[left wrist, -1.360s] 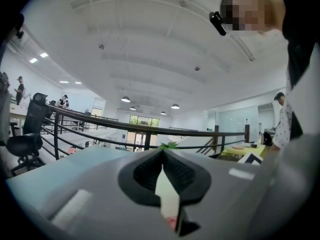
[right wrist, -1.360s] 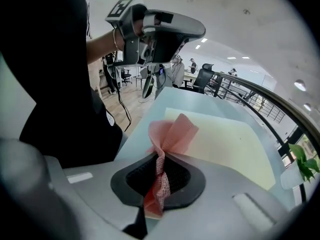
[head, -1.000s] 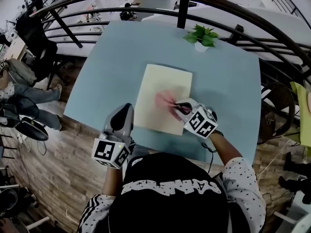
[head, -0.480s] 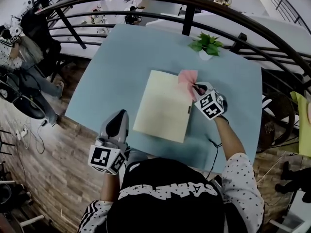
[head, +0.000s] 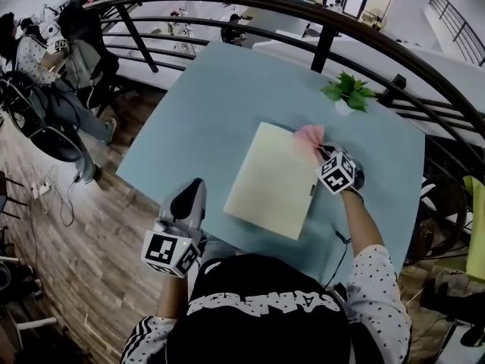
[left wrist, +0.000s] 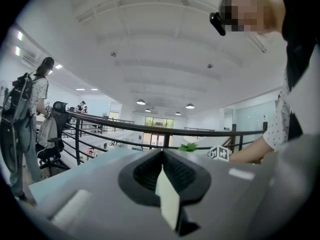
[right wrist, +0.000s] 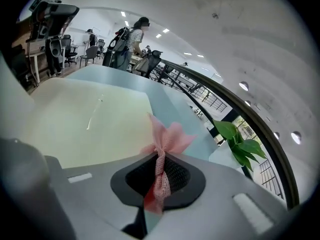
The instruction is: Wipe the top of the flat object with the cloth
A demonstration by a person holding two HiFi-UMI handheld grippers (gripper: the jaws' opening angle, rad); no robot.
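Observation:
A cream flat board (head: pixel 274 180) lies in the middle of the pale blue table (head: pixel 204 112). My right gripper (head: pixel 327 158) is shut on a pink cloth (head: pixel 310 137), which sits at the board's far right corner. In the right gripper view the pink cloth (right wrist: pixel 166 143) is pinched between the jaws and fans out over the board's (right wrist: pixel 85 119) edge. My left gripper (head: pixel 189 200) is held off the table's near left edge, jaws closed with nothing between them; its own view looks level across the table at the railing.
A small potted plant (head: pixel 348 93) in a white pot stands at the table's far right. A dark curved railing (head: pixel 227 6) runs behind the table. People and chairs (head: pixel 45 67) are on the lower floor at the left.
My right gripper has dragged the pink cloth from the board's middle to its far right corner. The left gripper has stayed near the table's near left edge.

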